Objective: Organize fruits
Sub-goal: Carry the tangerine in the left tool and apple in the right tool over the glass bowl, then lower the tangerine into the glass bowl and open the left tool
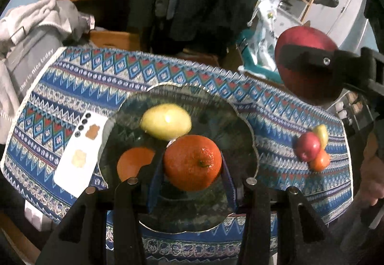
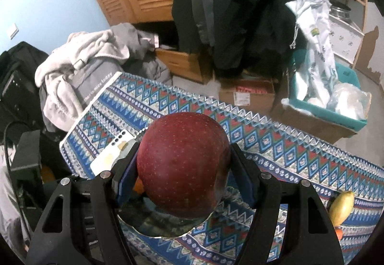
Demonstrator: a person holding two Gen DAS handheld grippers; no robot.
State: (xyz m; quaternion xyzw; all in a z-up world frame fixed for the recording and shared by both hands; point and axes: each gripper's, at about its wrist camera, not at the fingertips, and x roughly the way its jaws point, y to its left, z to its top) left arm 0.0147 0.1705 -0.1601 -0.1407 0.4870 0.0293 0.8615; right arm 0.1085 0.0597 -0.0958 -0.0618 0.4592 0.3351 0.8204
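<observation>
On the patterned cloth (image 1: 72, 87) a white phone (image 1: 79, 152) lies at about nine o'clock from the glass plate (image 1: 242, 120), touching or just beside its rim. The plate holds three fruits: a small orange one (image 1: 134, 164) at its seven o'clock, a yellow-green one (image 1: 165, 124) toward twelve, and a big orange (image 1: 192, 161) near the middle. The left gripper (image 1: 192, 169) has its blue pads on either side of this orange; whether it is clamped on it or has let go cannot be told. At three o'clock from the plate, well apart, three small fruits (image 1: 312, 147) wait in a cluster on the cloth. The right gripper (image 2: 183, 166) grips a large red apple (image 2: 182, 164), held in the air above the plate's near edge. Roughly half the job looks done: the apple needs setting down, then the three strays
</observation>
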